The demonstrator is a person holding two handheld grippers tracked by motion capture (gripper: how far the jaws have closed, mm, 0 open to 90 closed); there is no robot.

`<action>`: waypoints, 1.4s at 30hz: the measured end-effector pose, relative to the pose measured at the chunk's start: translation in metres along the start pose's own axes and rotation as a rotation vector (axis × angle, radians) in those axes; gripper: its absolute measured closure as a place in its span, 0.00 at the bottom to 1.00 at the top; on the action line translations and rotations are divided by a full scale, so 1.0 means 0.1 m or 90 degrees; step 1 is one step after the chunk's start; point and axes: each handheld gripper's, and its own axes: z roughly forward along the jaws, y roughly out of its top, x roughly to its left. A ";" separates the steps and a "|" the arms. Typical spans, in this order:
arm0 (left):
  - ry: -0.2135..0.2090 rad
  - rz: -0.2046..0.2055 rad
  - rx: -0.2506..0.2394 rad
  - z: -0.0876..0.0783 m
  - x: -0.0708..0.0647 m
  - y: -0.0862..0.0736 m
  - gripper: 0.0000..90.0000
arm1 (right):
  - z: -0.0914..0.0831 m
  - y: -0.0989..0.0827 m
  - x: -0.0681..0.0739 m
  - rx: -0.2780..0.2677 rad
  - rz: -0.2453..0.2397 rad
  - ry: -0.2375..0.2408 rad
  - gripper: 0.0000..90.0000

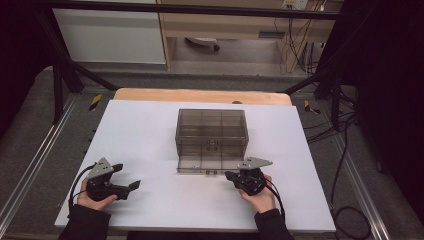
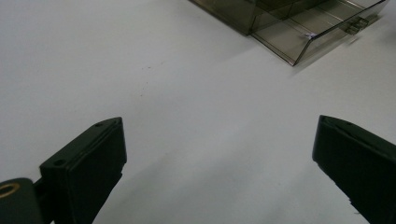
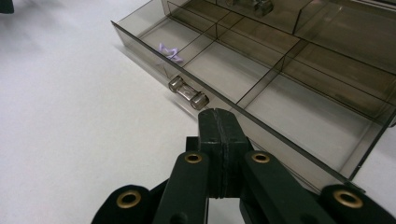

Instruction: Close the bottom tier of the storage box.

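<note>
Smoky translucent plastic drawer box [image 1: 211, 131] sits mid-desk, bottom drawer [image 3: 261, 93] pulled out, small purple piece [image 3: 171, 51] in one end compartment. Right gripper [image 3: 219, 122] jaws pressed together on nothing, tips just short of the drawer's handle [image 3: 187, 93]. Left gripper [image 2: 219, 154] rests near the desk's front-left corner, jaws wide apart, empty.

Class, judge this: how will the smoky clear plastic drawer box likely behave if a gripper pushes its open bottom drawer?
The smoky clear plastic drawer box looks thin-walled and nearly empty, so probably light; it may skid on the smooth white table. The open bottom drawer seems stiff and should slide in. The shut right gripper sits by its handle.
</note>
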 end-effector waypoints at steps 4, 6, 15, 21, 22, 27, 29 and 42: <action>0.000 0.000 0.000 0.00 0.00 0.00 0.02 | 0.04 0.00 0.02 0.005 -0.003 0.001 1.00; -0.001 0.000 0.000 0.00 0.00 0.00 0.02 | 0.06 0.00 0.03 0.006 -0.005 0.000 1.00; 0.000 0.000 0.001 0.00 0.00 0.00 0.02 | 0.13 0.00 0.04 0.008 -0.006 -0.003 1.00; 0.000 0.002 0.002 0.01 0.00 0.00 0.02 | 0.18 0.01 0.04 0.013 -0.012 -0.005 1.00; 0.000 0.002 0.002 0.01 0.00 0.00 0.02 | 0.19 0.02 0.04 0.014 -0.013 -0.005 1.00; 0.000 0.002 0.001 0.00 0.00 0.00 0.02 | 0.22 0.02 0.05 0.016 -0.015 -0.005 1.00; 0.000 0.003 0.002 0.01 0.00 0.00 0.02 | 0.23 0.03 0.05 0.019 -0.015 -0.005 1.00; 0.000 0.004 0.002 0.01 0.00 0.00 0.02 | 0.30 0.05 0.06 0.022 -0.024 -0.008 1.00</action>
